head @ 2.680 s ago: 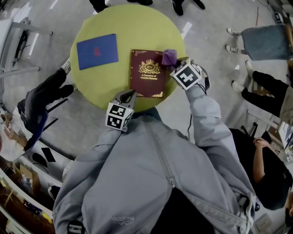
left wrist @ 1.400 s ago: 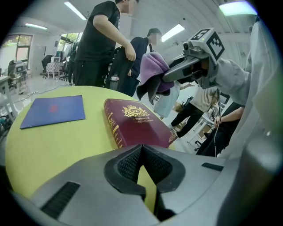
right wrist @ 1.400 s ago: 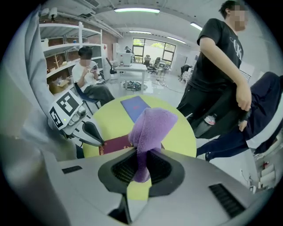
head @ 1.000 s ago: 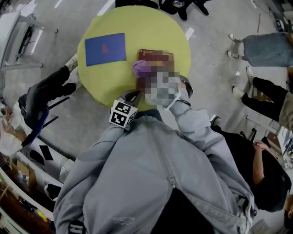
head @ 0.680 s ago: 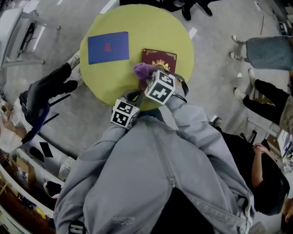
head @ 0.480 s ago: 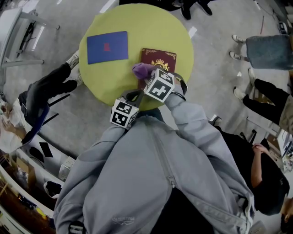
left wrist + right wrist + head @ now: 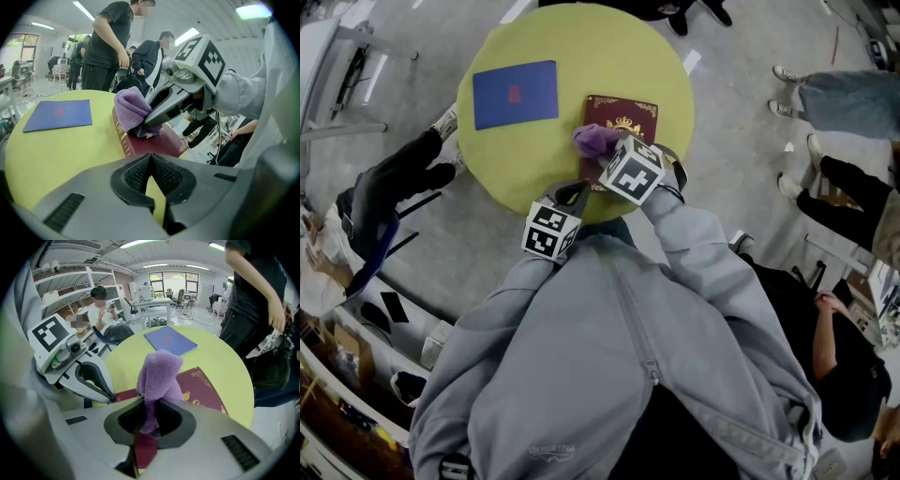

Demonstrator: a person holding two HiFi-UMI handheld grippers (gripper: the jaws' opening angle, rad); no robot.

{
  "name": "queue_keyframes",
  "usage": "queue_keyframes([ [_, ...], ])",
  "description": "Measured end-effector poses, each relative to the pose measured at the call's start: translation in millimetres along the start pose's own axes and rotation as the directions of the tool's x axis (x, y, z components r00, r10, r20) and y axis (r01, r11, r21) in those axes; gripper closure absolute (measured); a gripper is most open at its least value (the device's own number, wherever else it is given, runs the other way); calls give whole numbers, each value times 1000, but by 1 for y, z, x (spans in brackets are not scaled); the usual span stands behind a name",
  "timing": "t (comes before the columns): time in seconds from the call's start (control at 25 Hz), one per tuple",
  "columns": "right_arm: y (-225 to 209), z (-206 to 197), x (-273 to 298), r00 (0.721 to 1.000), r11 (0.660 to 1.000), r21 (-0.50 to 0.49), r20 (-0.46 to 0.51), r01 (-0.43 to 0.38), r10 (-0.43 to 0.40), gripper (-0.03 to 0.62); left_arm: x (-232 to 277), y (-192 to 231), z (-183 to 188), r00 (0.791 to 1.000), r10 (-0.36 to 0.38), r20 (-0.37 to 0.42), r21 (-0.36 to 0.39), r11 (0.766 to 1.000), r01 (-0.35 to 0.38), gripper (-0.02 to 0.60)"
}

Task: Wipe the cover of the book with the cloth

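Maroon book (image 7: 633, 112) lies flat on yellow round table (image 7: 581, 47), on the person's R side. Purple cloth (image 7: 597, 141) sits on the cover's L part, R gripper (image 7: 149, 423) clamped on it. L gripper (image 7: 150, 171) has jaws together, empty, tip by book's near corner, maybe touching. Blue folder (image 7: 515, 94) lies apart, further L.

Bare counter (image 7: 581, 42) runs across the far side and down a strip between the blue folder (image 7: 515, 94) on the left and the book (image 7: 630, 111). The right gripper (image 7: 607, 152), jaws closed on the cloth (image 7: 595, 139), covers the book's near left part; the far right part is uncovered. The left gripper (image 7: 575, 193) sits at the near rim, just beside the book's near corner. People (image 7: 110, 42) stand close beyond the far rim, and a person's leg (image 7: 403, 173) is beside the left rim
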State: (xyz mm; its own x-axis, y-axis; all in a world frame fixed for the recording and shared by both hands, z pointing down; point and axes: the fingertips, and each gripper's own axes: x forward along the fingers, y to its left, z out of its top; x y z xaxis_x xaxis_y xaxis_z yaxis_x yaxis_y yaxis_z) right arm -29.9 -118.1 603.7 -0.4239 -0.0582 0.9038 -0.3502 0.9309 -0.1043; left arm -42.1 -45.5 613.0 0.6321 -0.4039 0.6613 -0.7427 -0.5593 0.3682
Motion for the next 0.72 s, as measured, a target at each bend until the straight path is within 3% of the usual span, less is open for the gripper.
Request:
queue_keyframes([
  [0.72, -26, -70, -31, 995, 990, 114, -57, 87, -81, 526, 0, -1, 0, 1000, 11, -3, 3, 1000, -11, 563],
])
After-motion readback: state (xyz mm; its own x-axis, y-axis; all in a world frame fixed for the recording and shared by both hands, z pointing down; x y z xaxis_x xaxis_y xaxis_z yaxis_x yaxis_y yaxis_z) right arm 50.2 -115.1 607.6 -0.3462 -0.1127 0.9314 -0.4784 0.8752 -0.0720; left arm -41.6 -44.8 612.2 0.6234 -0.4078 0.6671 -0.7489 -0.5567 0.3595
